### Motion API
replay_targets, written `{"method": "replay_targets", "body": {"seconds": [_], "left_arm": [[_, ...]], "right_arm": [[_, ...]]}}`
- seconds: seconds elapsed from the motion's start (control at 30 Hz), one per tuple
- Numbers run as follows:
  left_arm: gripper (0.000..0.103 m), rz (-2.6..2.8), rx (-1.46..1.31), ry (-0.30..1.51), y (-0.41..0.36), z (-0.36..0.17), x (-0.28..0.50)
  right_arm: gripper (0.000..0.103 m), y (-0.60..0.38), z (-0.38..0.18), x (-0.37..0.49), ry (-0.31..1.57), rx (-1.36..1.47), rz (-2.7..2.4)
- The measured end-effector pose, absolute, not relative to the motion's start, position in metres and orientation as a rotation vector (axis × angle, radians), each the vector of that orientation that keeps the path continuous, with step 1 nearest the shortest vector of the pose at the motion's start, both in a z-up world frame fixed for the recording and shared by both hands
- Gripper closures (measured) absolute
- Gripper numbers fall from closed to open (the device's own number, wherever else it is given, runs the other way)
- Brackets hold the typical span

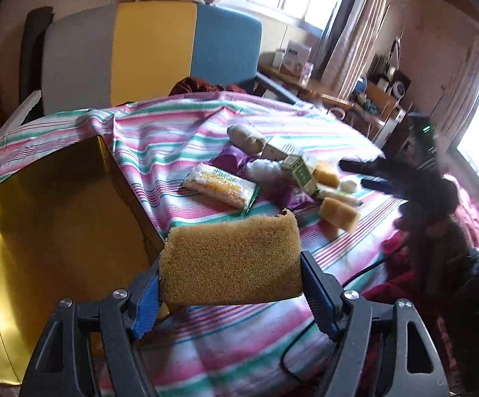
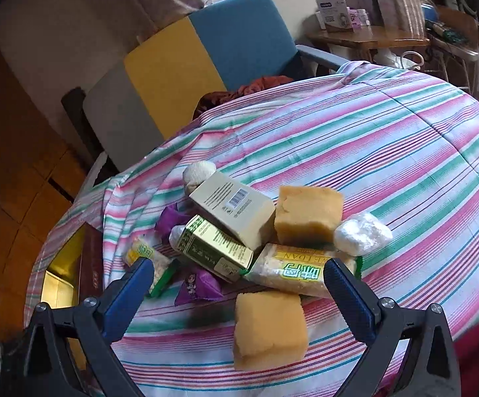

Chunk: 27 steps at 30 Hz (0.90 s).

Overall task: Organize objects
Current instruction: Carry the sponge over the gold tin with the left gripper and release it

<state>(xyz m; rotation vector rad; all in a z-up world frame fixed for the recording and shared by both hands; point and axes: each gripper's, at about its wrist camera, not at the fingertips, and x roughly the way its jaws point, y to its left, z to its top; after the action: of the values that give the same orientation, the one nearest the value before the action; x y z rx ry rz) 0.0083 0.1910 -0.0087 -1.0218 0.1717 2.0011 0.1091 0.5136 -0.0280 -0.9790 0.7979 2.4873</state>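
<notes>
My left gripper (image 1: 231,274) is shut on a coarse brown sponge (image 1: 229,258), which hangs above the striped cloth just right of the open gold-lined box (image 1: 57,215). The right gripper (image 2: 239,264) stands open over a pile of things, touching none. In that pile are a yellow sponge (image 2: 269,327) nearest the fingers, a second sponge block (image 2: 309,218), a snack packet (image 2: 289,274), a cream carton (image 2: 232,211), a green-gold carton (image 2: 213,248), a purple packet (image 2: 199,287) and a white wrapped wad (image 2: 361,235). From the left wrist view the right gripper (image 1: 361,174) appears dark beside the pile.
A striped cloth (image 1: 173,139) covers the table. A grey, yellow and blue chair (image 1: 186,49) stands behind it, with a cluttered wooden desk (image 1: 305,82) at the back right. A black cable (image 1: 305,347) runs over the cloth near my left gripper.
</notes>
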Motion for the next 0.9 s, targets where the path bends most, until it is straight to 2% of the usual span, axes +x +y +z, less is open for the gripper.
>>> {"method": "replay_targets", "body": {"seconds": [0.23,0.5,0.77,0.9], "left_arm": [[0.027,2.076,-1.013,0.065,0.147,-0.001,0.002],[0.027,2.182,-1.028,0.003,0.1,-0.006,-0.009],[0.027,2.262,-1.08,-0.068,0.056,-0.016,-0.016],[0.027,2.285,-1.098,-0.088,0.049,-0.019,-0.019]], "right_arm": [[0.0,0.465,-0.042,0.071,0.608,-1.261,2.566],[0.0,0.398,-0.046,-0.019,0.316,-1.51,2.684],[0.0,0.392,-0.096,-0.1,0.124,-1.734,2.523],[0.012,0.4,-0.11,-0.103,0.183,-1.754,2.49]]}}
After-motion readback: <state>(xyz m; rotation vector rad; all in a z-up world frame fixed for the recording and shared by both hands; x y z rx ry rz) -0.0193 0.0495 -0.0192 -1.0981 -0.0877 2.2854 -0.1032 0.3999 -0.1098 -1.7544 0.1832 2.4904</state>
